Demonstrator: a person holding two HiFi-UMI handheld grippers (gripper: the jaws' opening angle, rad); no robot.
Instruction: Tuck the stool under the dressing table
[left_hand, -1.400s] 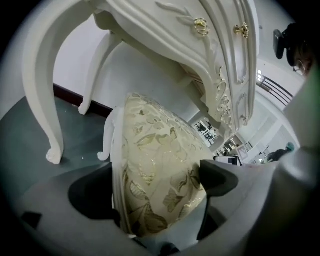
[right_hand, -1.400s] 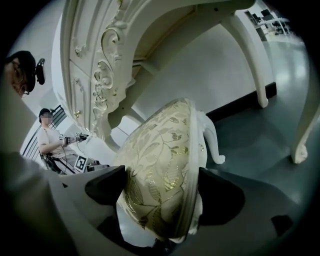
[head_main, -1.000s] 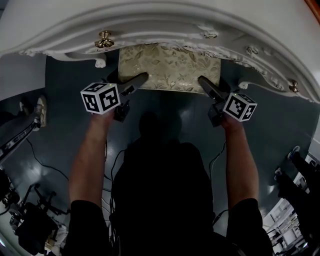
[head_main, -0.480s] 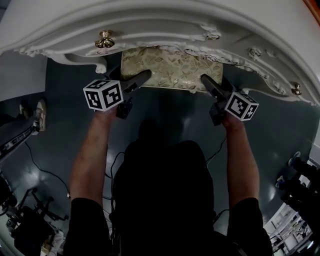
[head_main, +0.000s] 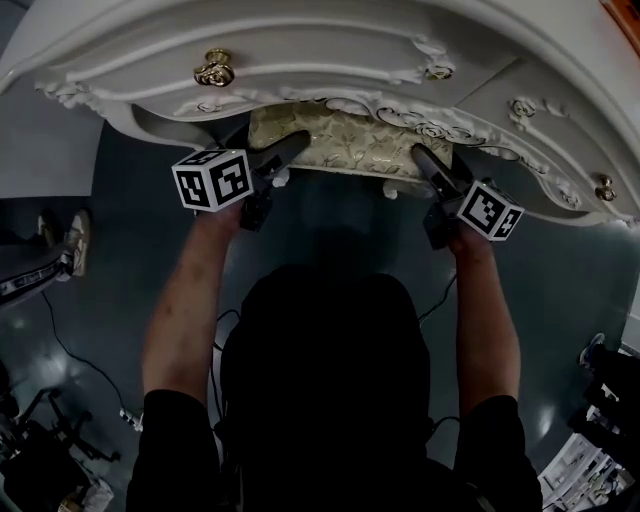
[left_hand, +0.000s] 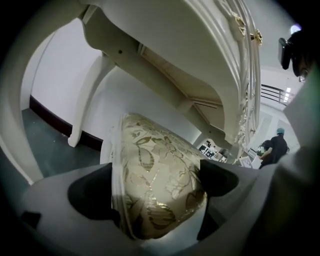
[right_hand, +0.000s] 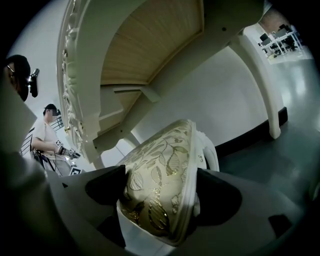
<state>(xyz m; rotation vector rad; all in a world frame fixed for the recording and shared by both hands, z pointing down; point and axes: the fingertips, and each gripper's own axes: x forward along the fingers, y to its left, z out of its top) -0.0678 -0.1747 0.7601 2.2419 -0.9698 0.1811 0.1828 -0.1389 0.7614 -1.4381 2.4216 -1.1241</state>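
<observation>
The stool has a cream seat with a gold leaf pattern and a white frame; most of it lies under the white carved dressing table. My left gripper is shut on the stool's near left corner, where the cushion fills the jaws. My right gripper is shut on the near right corner, the cushion pinched between its jaws. Only the seat's near strip shows in the head view.
A brass drawer knob sits on the table front at left, another at right. White table legs stand on the dark floor beside a white wall. Cables and equipment lie behind. People stand far off.
Both grippers have pushed forward with the stool. The seat has slid further under the dressing table, so less of the cushion shows in the head view.
</observation>
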